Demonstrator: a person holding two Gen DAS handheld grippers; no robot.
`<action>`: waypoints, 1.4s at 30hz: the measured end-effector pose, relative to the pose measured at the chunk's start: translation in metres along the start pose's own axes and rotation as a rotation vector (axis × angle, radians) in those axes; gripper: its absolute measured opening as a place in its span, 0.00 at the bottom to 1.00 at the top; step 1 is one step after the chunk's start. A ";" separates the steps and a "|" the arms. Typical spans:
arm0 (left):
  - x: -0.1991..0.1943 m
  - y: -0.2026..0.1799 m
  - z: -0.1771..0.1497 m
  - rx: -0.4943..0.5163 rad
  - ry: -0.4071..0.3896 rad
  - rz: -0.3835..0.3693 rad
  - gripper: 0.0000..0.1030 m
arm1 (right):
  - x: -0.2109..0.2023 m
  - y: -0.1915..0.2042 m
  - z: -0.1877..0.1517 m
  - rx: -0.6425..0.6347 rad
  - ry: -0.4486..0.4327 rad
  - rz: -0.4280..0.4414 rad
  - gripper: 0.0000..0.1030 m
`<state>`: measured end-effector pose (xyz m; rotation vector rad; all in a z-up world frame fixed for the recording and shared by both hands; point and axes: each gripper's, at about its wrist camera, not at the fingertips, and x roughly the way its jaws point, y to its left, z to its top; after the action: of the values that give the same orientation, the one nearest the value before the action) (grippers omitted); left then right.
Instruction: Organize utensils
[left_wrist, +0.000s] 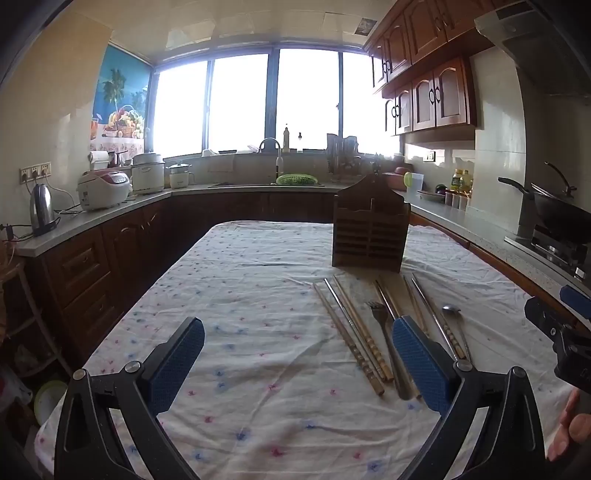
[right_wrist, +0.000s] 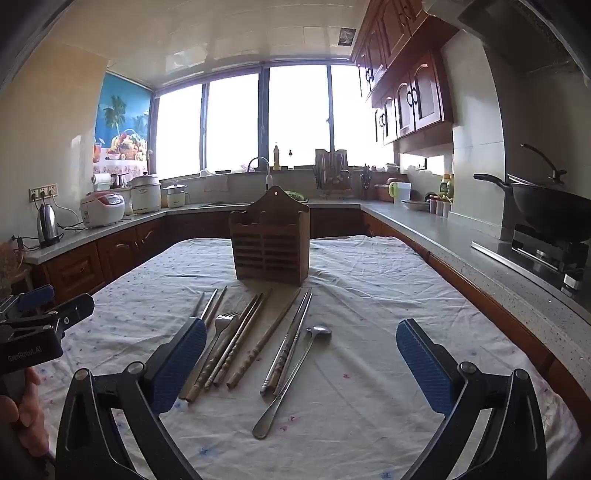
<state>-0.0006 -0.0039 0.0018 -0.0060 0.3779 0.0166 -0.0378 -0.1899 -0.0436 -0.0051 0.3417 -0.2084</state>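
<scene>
Nearest to me, the right gripper (right_wrist: 301, 365) hovers low over the tablecloth (right_wrist: 369, 387) with its blue fingers spread wide apart and nothing between them. The utensils lie loose on the cloth just ahead of it, their long axes all running near to far. The spoon (right_wrist: 291, 380) sits almost in the middle of that gap, bowl at the far end and handle toward the gripper, so I judge this hand the better placed for a first pick. Left of the spoon lie several chopsticks (right_wrist: 255, 350), and a fork (right_wrist: 221, 328) lies just beside the left fingertip.

The left gripper (left_wrist: 297, 363) hangs level further left, fingers equally wide and empty, mostly over bare cloth, with the utensils off to its right.

Beyond the row stands the wooden holder (right_wrist: 269, 240), upright, with nothing visibly in it.
</scene>
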 end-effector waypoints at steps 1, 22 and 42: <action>-0.003 -0.001 -0.005 -0.008 -0.010 -0.006 0.99 | 0.002 -0.001 0.001 0.020 0.040 0.006 1.00; -0.006 0.005 -0.002 -0.031 -0.008 -0.001 0.99 | 0.002 0.001 0.002 0.016 0.039 0.005 1.00; -0.006 0.008 -0.001 -0.049 -0.006 0.003 0.99 | 0.004 0.000 0.003 0.026 0.051 0.019 1.00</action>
<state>-0.0061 0.0041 0.0033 -0.0537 0.3716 0.0289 -0.0335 -0.1907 -0.0423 0.0291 0.3894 -0.1945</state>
